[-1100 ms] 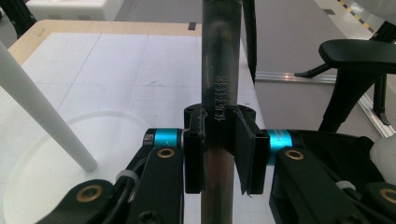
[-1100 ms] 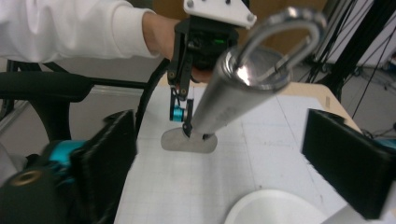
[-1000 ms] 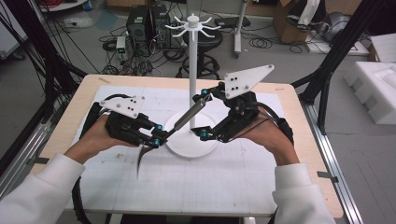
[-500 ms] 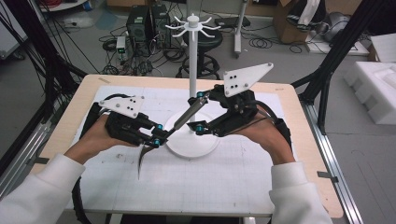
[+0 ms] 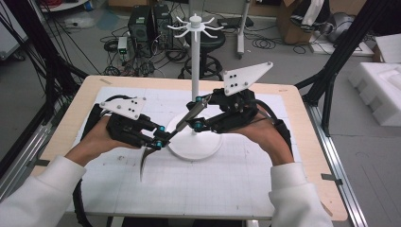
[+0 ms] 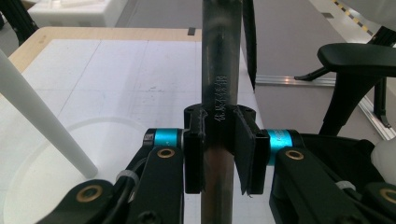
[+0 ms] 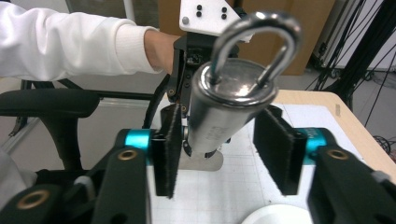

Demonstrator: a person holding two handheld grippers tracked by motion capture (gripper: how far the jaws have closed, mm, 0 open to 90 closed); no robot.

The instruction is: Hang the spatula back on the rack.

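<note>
Wooden table (image 5: 75, 109) under a white gridded mat (image 5: 213, 189) carries a white hanging stand (image 5: 195, 61). Its round base sits at the mat's centre, and the hooks ring the top of the pole toward twelve o'clock.

At about nine o'clock of that base, the left gripper (image 5: 158, 141) is clamped tight across the shaft of a steel utensil (image 5: 144, 163), pads flat on both sides in the left gripper view. The utensil is held clear of the mat and slants from a thin curved tip at seven o'clock up to its thick end at one o'clock, crossing in front of the pole.

The right gripper (image 5: 197, 113) straddles that thick end. Its jaws have just been closing and stand partly open, with the barrel between them and a gap showing at one pad in the right gripper view.

Polished metal like this is probably rigid, fairly weighty for its size and slippery, so the straight barrel looks the safest grip. That leaves the hanging loop (image 7: 280, 32) free for a hook.
</note>
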